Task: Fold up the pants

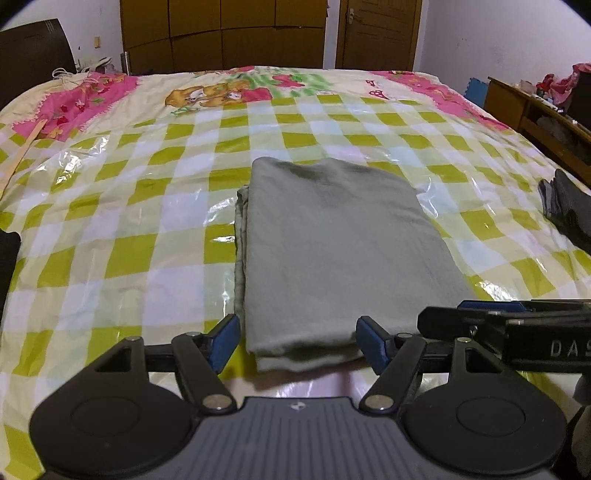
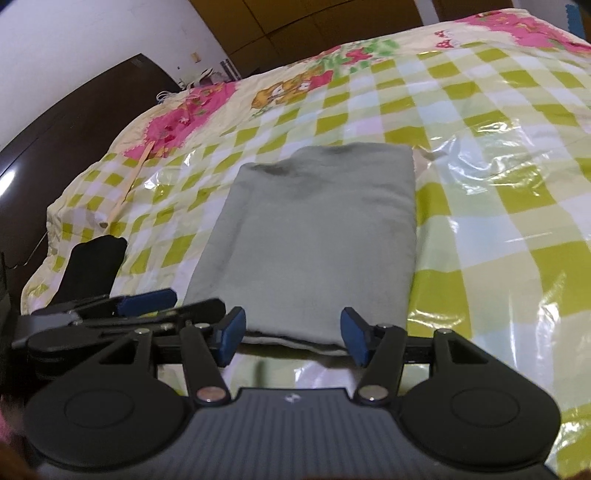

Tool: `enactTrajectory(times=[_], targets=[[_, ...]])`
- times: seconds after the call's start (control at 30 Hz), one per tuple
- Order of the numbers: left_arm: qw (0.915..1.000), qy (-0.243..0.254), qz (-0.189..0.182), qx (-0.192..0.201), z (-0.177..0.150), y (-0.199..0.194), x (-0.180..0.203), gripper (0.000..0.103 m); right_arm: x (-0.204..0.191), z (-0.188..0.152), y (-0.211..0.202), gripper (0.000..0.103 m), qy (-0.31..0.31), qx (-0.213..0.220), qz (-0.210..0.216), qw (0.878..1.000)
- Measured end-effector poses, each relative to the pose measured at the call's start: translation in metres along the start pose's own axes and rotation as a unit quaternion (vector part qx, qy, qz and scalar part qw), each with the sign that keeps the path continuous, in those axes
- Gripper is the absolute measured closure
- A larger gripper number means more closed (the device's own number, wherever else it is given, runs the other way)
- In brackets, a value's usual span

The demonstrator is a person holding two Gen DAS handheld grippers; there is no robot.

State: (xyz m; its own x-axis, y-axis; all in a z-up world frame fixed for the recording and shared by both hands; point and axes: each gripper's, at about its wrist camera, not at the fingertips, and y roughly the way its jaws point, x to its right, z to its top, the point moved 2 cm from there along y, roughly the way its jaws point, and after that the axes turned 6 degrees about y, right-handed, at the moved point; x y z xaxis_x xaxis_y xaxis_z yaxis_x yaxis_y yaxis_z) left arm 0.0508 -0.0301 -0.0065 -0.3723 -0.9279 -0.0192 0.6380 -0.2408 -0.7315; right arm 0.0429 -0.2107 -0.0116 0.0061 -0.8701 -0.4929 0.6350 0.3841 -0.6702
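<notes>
The pants (image 1: pixel 332 251), grey-green and folded into a compact rectangle with layered edges showing along one side, lie flat near the middle of a bed (image 1: pixel 147 229) covered in a green-and-white checked sheet under glossy clear plastic. Pink cartoon-print panels border the far end of the bed, and brown wardrobe doors (image 1: pixel 221 33) and a door (image 1: pixel 376 33) stand behind it. A dark headboard (image 2: pixel 55 122) runs along one side of the bed. The left claw (image 1: pixel 299 341) sits at the near edge of the pants, its blue-padded fingers (image 1: pixel 223 343) spread wide on either side of the hem, gripping nothing. The right claw (image 2: pixel 291 334) is likewise spread open at that near edge, empty. Both claws sit side by side. A dark garment (image 1: pixel 565 206) lies at the bed's right edge, and a small black item (image 2: pixel 92 266) rests near the left.
</notes>
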Motion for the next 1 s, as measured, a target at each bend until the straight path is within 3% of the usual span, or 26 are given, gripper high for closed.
enactTrajectory(times=[0.23, 0.77, 1.0], targets=[[0.9995, 0.014, 0.027, -0.003, -0.007, -0.003, 0.009, 0.016, 0.005, -0.011, -0.004, 0.043, 0.022, 0.001, 0.001, 1.000], [0.9984, -0.022, 0.033, -0.040, -0.022, 0.006, 0.004, 0.013, 0.000, -0.023, 0.002, 0.042, 0.003, -0.011, -0.017, 1.000], [0.9978, -0.032, 0.034, -0.046, -0.023, 0.008, 0.002, 0.007, 0.001, -0.025, 0.003, 0.041, 0.005, -0.013, -0.017, 1.000]])
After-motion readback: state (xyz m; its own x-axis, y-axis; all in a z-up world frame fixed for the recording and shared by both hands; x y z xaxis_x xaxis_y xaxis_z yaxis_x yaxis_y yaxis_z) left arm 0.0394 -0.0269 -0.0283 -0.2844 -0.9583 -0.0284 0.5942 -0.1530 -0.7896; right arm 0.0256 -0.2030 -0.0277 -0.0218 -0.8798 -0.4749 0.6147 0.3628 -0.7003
